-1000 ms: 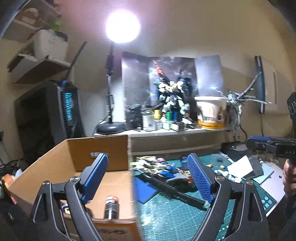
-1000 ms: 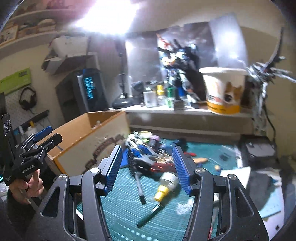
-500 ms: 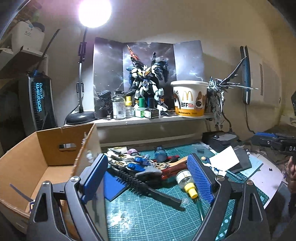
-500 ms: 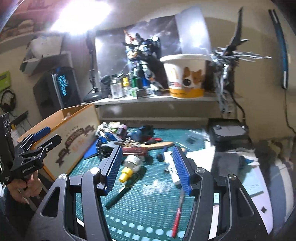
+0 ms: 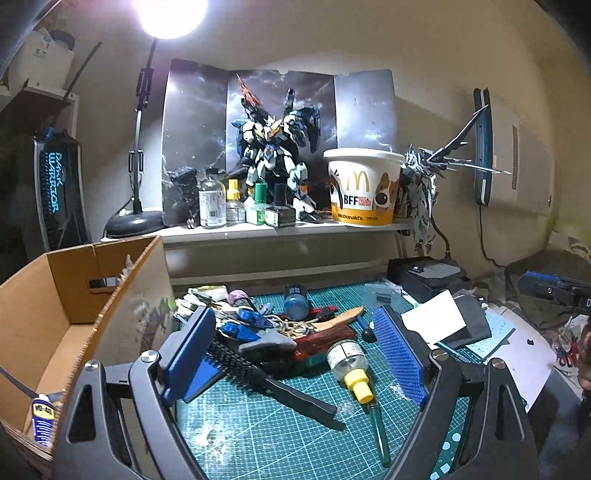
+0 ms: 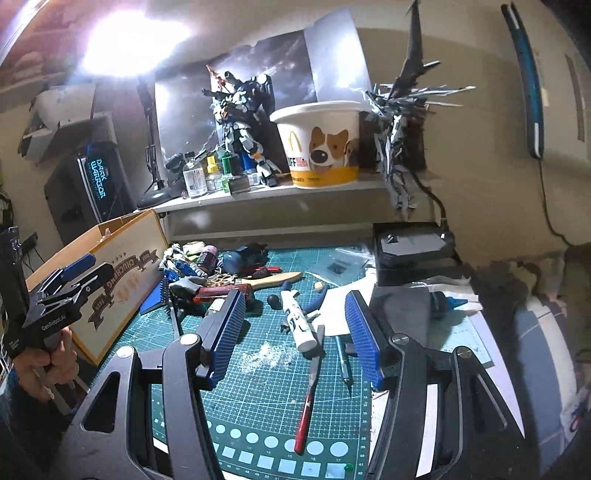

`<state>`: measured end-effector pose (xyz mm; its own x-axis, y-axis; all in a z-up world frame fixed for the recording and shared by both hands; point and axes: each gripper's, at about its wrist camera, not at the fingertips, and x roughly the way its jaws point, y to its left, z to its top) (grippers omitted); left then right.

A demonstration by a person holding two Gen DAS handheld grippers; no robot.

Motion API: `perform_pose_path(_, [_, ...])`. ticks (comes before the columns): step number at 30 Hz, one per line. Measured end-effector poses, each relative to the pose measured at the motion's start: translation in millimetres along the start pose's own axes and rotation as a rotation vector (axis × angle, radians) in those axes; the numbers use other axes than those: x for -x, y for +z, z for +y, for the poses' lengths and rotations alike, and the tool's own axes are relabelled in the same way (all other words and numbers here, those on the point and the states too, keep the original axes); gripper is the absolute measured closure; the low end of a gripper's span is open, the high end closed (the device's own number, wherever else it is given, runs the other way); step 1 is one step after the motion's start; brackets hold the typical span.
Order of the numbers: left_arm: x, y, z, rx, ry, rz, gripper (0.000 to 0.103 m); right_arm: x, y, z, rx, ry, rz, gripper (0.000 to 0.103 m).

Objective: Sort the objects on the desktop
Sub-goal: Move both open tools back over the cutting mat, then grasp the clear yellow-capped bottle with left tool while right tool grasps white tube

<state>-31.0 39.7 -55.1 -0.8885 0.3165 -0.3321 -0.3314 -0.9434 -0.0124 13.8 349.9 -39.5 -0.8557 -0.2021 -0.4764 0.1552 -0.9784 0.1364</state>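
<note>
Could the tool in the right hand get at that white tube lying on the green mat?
Probably yes. The right tool is open and empty, and the white tube lies straight ahead between its fingers' lines, its top bare; only a red-handled knife lies close beside it.

- Single desk lamp (image 5: pixel 168 14) top-left, blown out in both views, heavy bloom in right wrist view (image 6: pixel 125 48).
- Room otherwise dim; walls warm-tinted.
- Glare on backdrop panels (image 5: pixel 362 107).
- Strong fisheye bending, dark vignette in corners.
- Right edge of right wrist view smeared, soft.

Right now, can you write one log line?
left tool: open, empty | right tool: open, empty | box: tube inside | mat: cluttered
</note>
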Motion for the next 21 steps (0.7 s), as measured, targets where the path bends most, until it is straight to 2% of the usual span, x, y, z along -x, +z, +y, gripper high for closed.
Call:
perform_pose_path(11, [-38.3,-10.3,-12.0,0.036,-0.08,0.104,0.015,-17.0,-5.9,1.0,0.031,0.007,0.045,0.05])
perform_pose_path(14, [-53.7,-15.0,-19.0,0.049,-0.104,0.145,0.015,-34.0,-9.1,-0.9,0.044,0.014,0.075,0.055])
perform_pose_path(16, [-64.5,-18.5,-24.2,0.058,-0.118,0.176,0.015,-49.2,-11.5,-3.5,0.05,0.026,0.106,0.062])
perform_pose_path(19, [-82.2,-24.0,-30.4,0.069,-0.116,0.219,0.015,-72.8,-16.3,-8.7,0.04,0.046,0.141,0.065])
perform_pose_path(21, [-93.0,-26.8,-33.7,0.07,-0.11,0.247,0.019,-87.8,-19.2,-10.5,0.038,0.063,0.174,0.068])
